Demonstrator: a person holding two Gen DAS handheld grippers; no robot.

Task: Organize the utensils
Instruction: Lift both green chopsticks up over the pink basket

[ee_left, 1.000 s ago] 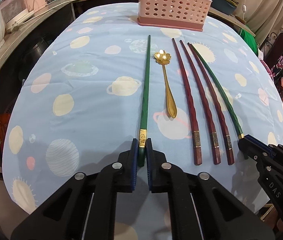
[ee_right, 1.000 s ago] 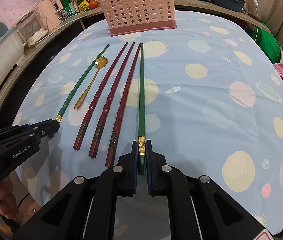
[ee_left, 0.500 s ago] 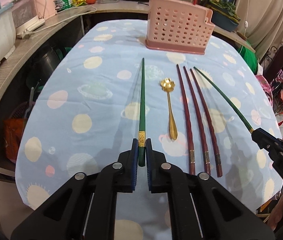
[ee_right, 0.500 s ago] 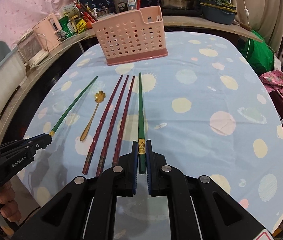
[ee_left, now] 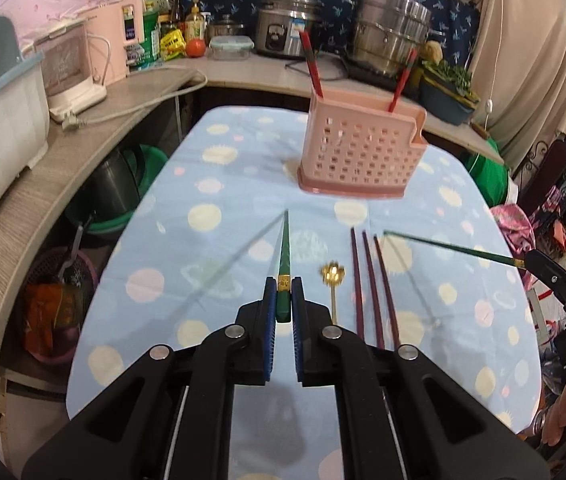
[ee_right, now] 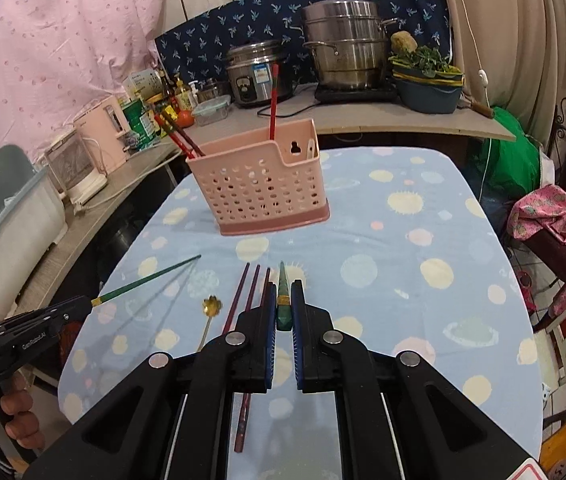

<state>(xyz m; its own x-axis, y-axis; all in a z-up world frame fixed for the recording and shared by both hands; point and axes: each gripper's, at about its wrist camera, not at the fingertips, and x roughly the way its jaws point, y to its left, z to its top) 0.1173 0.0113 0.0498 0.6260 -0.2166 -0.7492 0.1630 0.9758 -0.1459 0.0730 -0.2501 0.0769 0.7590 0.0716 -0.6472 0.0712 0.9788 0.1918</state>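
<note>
My left gripper (ee_left: 283, 292) is shut on the thick end of a green chopstick (ee_left: 284, 256), held above the table with its tip toward the pink perforated utensil basket (ee_left: 357, 152). My right gripper (ee_right: 283, 296) is shut on a second green chopstick (ee_right: 283, 286), also lifted; it shows in the left wrist view (ee_left: 447, 246). The left gripper's chopstick shows in the right wrist view (ee_right: 151, 278). Three dark red chopsticks (ee_left: 371, 280) and a gold spoon (ee_left: 333, 280) lie on the blue spotted cloth (ee_left: 219, 240). Red chopsticks (ee_right: 273, 100) stand in the basket (ee_right: 259, 192).
A grey counter (ee_left: 83, 152) wraps the table's left and back, holding pink appliances (ee_left: 95, 60), a rice cooker (ee_left: 283, 34), steel pots (ee_right: 343, 52) and bottles. Bins (ee_left: 119, 184) stand below on the left. A green bag (ee_right: 515, 160) and a pink cloth (ee_right: 551, 220) sit on the right.
Both grippers have risen from the table, each lifting its green chopstick off the cloth. The views have tilted up toward the basket and counter.
</note>
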